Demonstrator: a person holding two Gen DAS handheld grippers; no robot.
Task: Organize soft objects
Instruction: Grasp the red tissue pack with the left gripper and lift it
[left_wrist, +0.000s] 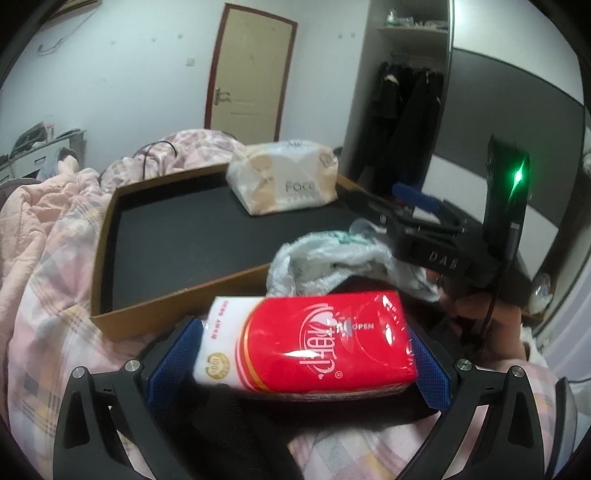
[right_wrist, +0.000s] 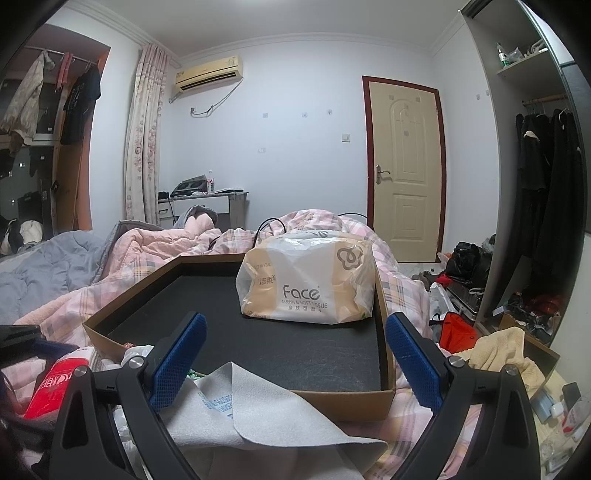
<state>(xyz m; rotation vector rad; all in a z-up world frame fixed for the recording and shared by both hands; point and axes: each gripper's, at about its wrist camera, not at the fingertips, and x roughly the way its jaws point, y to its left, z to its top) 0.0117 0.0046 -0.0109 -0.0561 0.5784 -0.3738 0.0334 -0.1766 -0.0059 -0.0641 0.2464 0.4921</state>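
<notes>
My left gripper (left_wrist: 301, 358) is shut on a red and white tissue pack (left_wrist: 310, 339), held just in front of the near edge of a shallow cardboard tray (left_wrist: 110, 229) with a black floor. A beige "Face" tissue pack (left_wrist: 284, 181) lies in the tray's far corner; it also shows in the right wrist view (right_wrist: 308, 277). My right gripper (right_wrist: 295, 360) is open and empty over the tray's near edge (right_wrist: 343, 402), above a grey cloth (right_wrist: 266, 417). The right gripper also shows in the left wrist view (left_wrist: 417, 214), over a crumpled white plastic bag (left_wrist: 332, 258).
The tray lies on a bed with a pink plaid quilt (right_wrist: 155, 251). The red tissue pack shows at the left of the right wrist view (right_wrist: 51, 384). A yellow towel (right_wrist: 502, 354) and clutter lie to the right. A wardrobe (right_wrist: 546, 177) stands at the far right.
</notes>
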